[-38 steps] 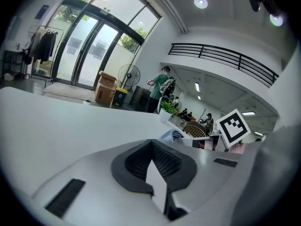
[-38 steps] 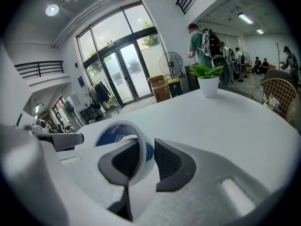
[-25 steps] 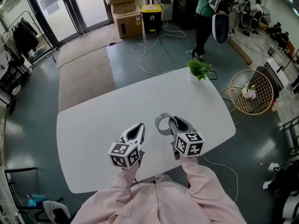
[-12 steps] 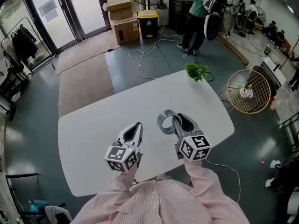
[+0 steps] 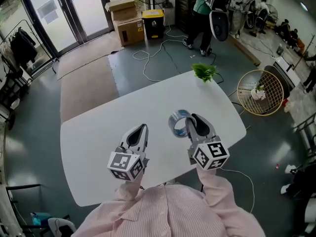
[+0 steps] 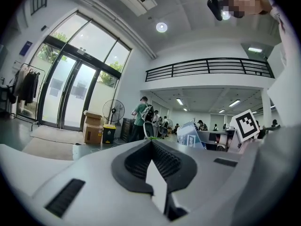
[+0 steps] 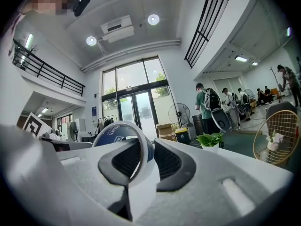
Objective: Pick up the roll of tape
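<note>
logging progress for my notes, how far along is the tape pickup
Done: the right gripper is shut on the roll of tape, one jaw inside the ring. In hand: the roll looks raised off the white table. Remaining: little, perhaps only carrying it. The left gripper is shut and empty.

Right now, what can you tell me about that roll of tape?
The roll of tape is a ring with a whitish outer band and a blue inner core bearing white print too blurred to read. It stands on edge, its wall pinched by the right gripper: one jaw inside the hole, the other outside. Nothing else touches it; it seems to hang above the white table.
</note>
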